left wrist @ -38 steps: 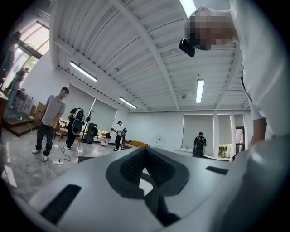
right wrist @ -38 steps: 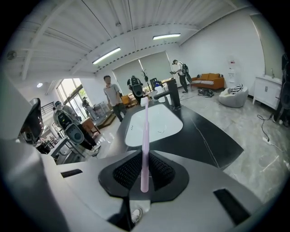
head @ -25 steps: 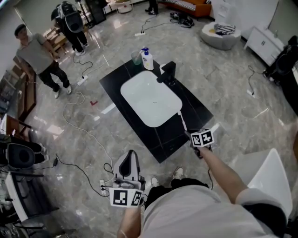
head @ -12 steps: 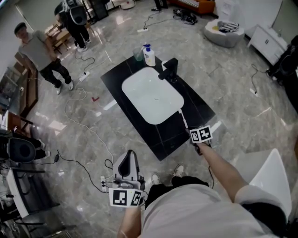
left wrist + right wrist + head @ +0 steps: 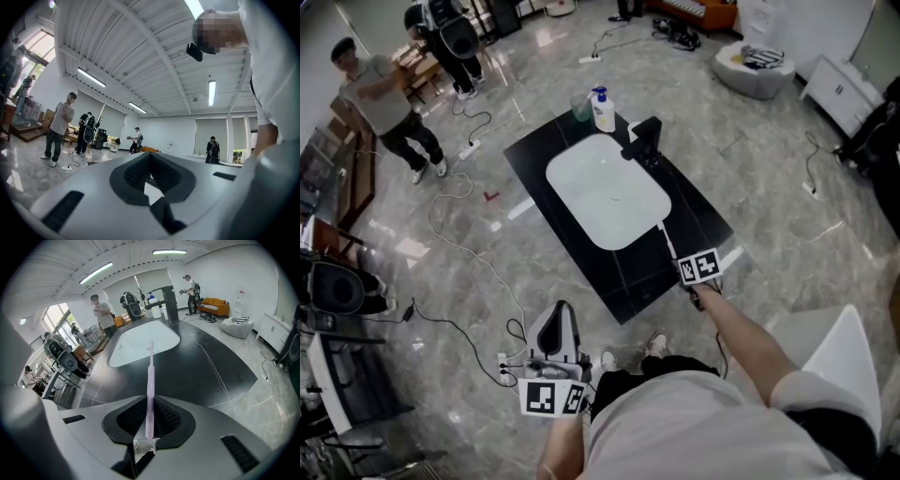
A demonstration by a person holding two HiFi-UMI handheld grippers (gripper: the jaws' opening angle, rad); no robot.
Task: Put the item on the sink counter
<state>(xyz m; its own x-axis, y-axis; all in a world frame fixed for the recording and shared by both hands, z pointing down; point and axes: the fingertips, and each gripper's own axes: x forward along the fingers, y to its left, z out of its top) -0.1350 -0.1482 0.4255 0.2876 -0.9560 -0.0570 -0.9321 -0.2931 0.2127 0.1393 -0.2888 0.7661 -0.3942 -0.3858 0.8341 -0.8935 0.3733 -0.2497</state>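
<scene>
A black sink counter [image 5: 698,214] with a white basin [image 5: 607,192] stands on the marble floor ahead of me. My right gripper [image 5: 682,270] is shut on a thin pale toothbrush [image 5: 667,244]. It holds the brush over the counter's near right part, with the head pointing at the basin. In the right gripper view the toothbrush [image 5: 150,380] runs straight out from between the closed jaws [image 5: 149,420] above the black counter top [image 5: 206,366]. My left gripper [image 5: 562,311] hangs low by my body, away from the counter. Its jaws [image 5: 149,180] point up at the ceiling and hold nothing.
A black faucet [image 5: 642,141], a soap pump bottle [image 5: 603,111] and a green cup [image 5: 580,108] stand at the counter's far end. Cables and a power strip [image 5: 469,150] lie on the floor to the left. Two people [image 5: 389,103] stand at far left. A white chair [image 5: 834,347] is at my right.
My right gripper with the toothbrush has edged a little farther in over the counter. The left gripper has stayed where it was.
</scene>
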